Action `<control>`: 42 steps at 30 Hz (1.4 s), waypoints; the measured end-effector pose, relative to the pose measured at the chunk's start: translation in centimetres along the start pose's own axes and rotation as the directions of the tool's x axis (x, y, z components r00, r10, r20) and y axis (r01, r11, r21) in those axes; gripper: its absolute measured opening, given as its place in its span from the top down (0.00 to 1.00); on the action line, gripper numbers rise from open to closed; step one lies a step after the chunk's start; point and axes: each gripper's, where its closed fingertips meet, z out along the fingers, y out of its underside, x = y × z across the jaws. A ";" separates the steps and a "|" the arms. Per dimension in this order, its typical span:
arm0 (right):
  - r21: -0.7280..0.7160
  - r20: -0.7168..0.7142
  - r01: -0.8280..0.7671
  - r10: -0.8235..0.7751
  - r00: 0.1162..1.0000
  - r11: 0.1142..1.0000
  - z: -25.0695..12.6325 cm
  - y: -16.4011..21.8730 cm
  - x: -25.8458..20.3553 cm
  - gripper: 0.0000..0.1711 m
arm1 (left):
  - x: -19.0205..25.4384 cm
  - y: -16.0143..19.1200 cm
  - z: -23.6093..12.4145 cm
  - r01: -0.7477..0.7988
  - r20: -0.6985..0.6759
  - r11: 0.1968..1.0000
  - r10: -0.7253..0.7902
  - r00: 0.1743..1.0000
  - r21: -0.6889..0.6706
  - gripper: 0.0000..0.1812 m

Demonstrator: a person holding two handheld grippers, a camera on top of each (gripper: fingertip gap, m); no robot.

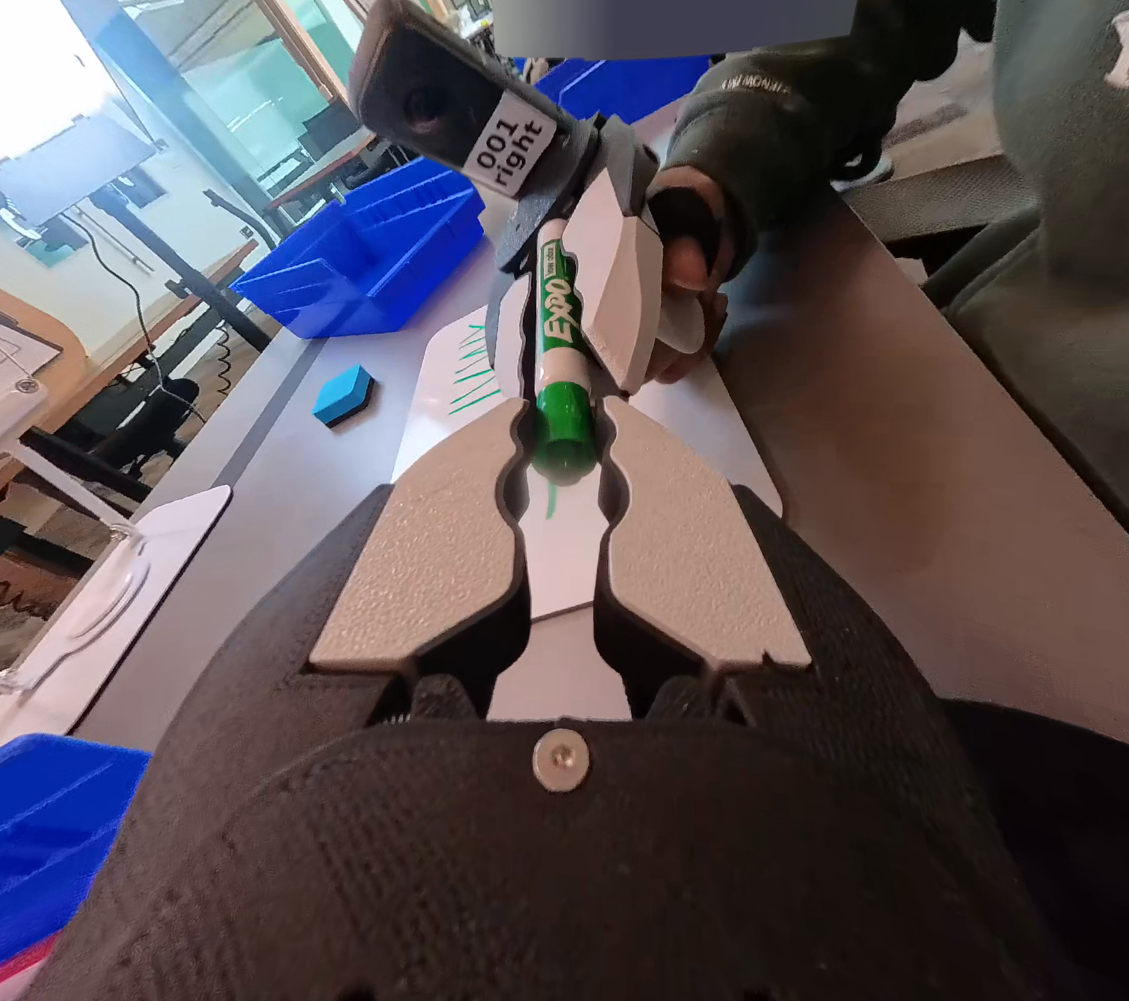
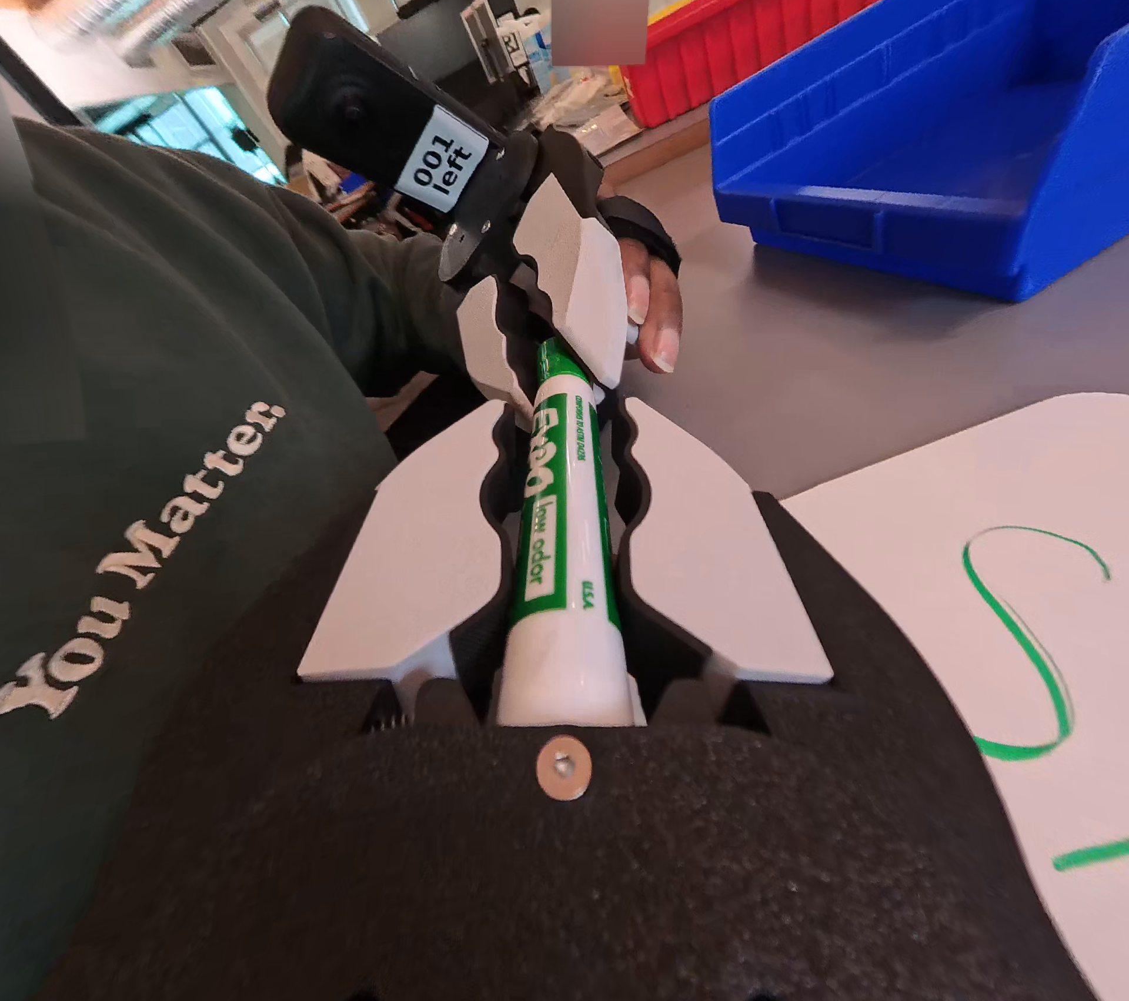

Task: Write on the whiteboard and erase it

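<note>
Two grippers meet on one green marker. My right gripper is closed on the marker, whose white barrel lies lengthwise between its fingers. My left gripper is closed on the marker's green cap at the fingertips, so the two grippers face each other tip to tip. From the left wrist view the right gripper appears beyond my own, held by a hand in a dark fingerless glove.

Below the marker lies the whiteboard, flat on the grey surface and carrying green strokes. The blue eraser sits on the surface just beside the board's left edge, apart from both grippers. Blue bins stand farther back, and a red bin lies beyond them in the right wrist view.
</note>
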 end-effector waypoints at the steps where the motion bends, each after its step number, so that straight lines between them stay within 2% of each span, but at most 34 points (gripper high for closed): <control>1: 0.005 0.014 -0.017 0.017 1.000 1.000 0.0 -0.1 0.0 0.81 | -0.1 -0.1 0.0 0.004 0.008 1.000 -0.004 1.000 0.013 0.89; 6: -0.041 -0.005 0.065 -0.065 0.998 0.997 -0.4 -1.8 0.2 0.80 | -1.5 -1.1 -0.1 0.049 0.027 0.996 -0.051 0.998 0.068 0.89; 8: -0.096 -0.066 0.154 -0.160 0.985 0.983 -1.3 -2.4 1.0 0.69 | -2.0 -0.8 -0.5 0.087 0.023 0.994 -0.089 0.996 0.058 0.89; 9: -0.126 -0.117 0.239 -0.253 0.960 0.963 -2.2 -3.0 1.5 0.69 | -2.2 -0.3 -0.7 0.111 0.018 0.993 -0.112 0.994 0.040 0.89; 11: -0.239 -0.209 0.412 -0.460 0.863 0.880 -4.1 -4.0 2.2 0.70 | -2.6 1.0 -0.8 0.129 0.024 0.991 -0.128 0.991 -0.031 0.89; 14: -0.516 -0.193 0.541 -0.705 0.682 0.665 -4.8 -3.3 3.1 0.71 | -2.4 1.9 -0.4 0.137 0.011 0.985 -0.137 0.991 -0.101 0.89; 17: -0.666 -0.079 0.525 -0.750 0.657 0.530 -3.4 -0.8 3.4 0.71 | -1.7 1.8 0.1 0.116 0.004 0.985 -0.116 0.993 -0.125 0.89; 19: -0.713 -0.033 0.542 -0.793 0.608 0.445 -2.6 0.4 4.2 0.90 | -1.6 2.1 0.1 0.107 0.005 0.982 -0.108 0.994 -0.154 0.89; 20: -0.725 -0.018 0.538 -0.793 0.609 0.429 -2.5 0.8 4.3 0.90 | -1.5 2.5 0.1 0.126 0.008 0.977 -0.126 0.992 -0.170 0.89; 21: -0.720 -0.027 0.529 -0.780 0.625 0.449 -2.6 0.6 4.4 0.90 | -2.1 2.5 0.1 0.154 0.050 0.978 -0.148 0.988 -0.142 0.89; 23: -0.679 -0.093 0.515 -0.757 0.646 0.523 -3.6 -1.7 4.5 0.90 | -3.7 1.8 -0.5 0.210 0.125 0.976 -0.201 0.972 -0.061 0.79; 24: -0.671 -0.145 0.491 -0.748 0.648 0.556 -4.8 -3.5 5.1 0.90 | -4.5 1.7 -1.0 0.232 0.152 0.972 -0.224 0.963 -0.036 0.78; 26: -0.647 -0.291 0.440 -0.736 0.611 0.622 -8.5 -8.5 6.7 0.90 | -5.6 1.6 -1.7 0.269 0.180 0.963 -0.267 0.947 0.013 0.84; 30: -0.610 -0.641 0.232 -0.644 0.418 0.758 -20.7 -19.5 12.6 0.90 | -7.2 2.5 -2.6 0.259 0.283 0.965 -0.259 0.923 0.039 0.97; 33: -0.496 -0.836 0.020 -0.484 0.257 0.868 -30.6 -23.4 18.0 0.90 | -7.7 3.1 -2.7 0.271 0.329 0.962 -0.266 0.906 0.031 1.00; 35: -0.374 -0.917 -0.104 -0.351 0.189 0.922 -35.7 -23.2 21.3 0.90 | -7.7 3.4 -2.6 0.274 0.336 0.961 -0.266 0.904 0.024 1.00; 37: -0.249 -0.966 -0.211 -0.226 0.126 0.945 -39.7 -21.3 24.5 0.90 | -7.5 3.8 -2.3 0.273 0.328 0.962 -0.259 0.908 0.003 1.00; 39: -0.121 -0.991 -0.308 -0.098 0.089 0.944 -42.1 -18.1 27.3 0.90 | -7.4 4.2 -2.1 0.282 0.326 0.959 -0.264 0.908 -0.010 1.00; 42: 0.015 -0.998 -0.447 0.042 0.049 0.894 -43.7 -12.2 30.8 0.90 | -7.1 4.4 -1.8 0.277 0.316 0.961 -0.258 0.913 -0.017 1.00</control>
